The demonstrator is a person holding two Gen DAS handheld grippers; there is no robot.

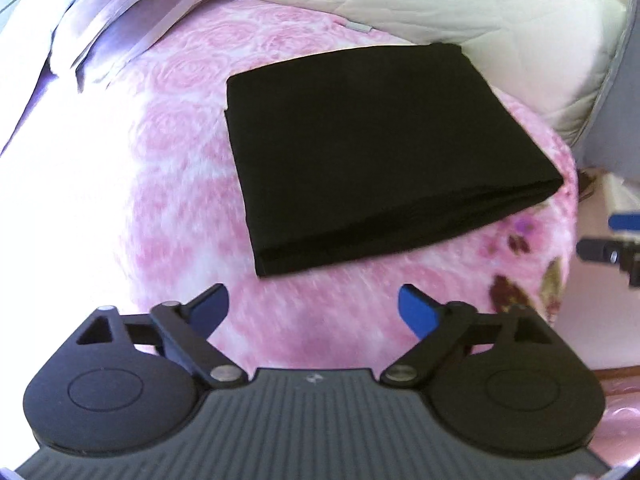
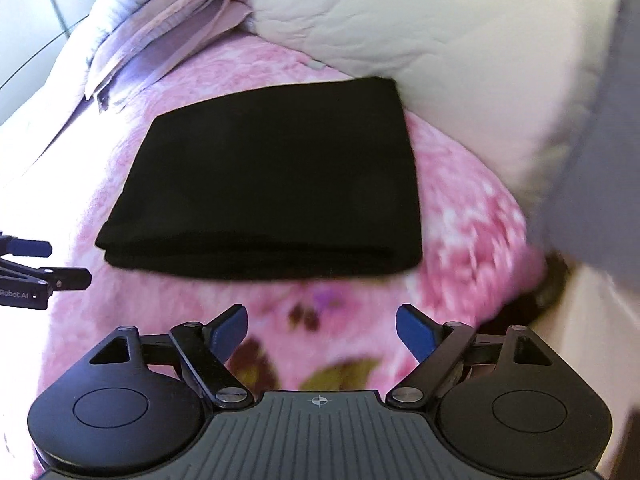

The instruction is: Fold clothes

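Now both the left gripper (image 1: pixel 314 306) and right gripper (image 2: pixel 320 326) gape wide, holding nothing; bumping the black cloth (image 1: pixel 376 152) at twelve o'clock could unfold it.

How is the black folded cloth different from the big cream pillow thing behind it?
The black cloth is dark and plain; the cream quilt is pale with stitched lines. The black cloth lies flat and thin in a neat folded rectangle; the cream quilt is thick and puffy. The black cloth sits in the middle of the pink blanket; the cream quilt is at its far edge. Both rest on the bed, and no tool touches them.
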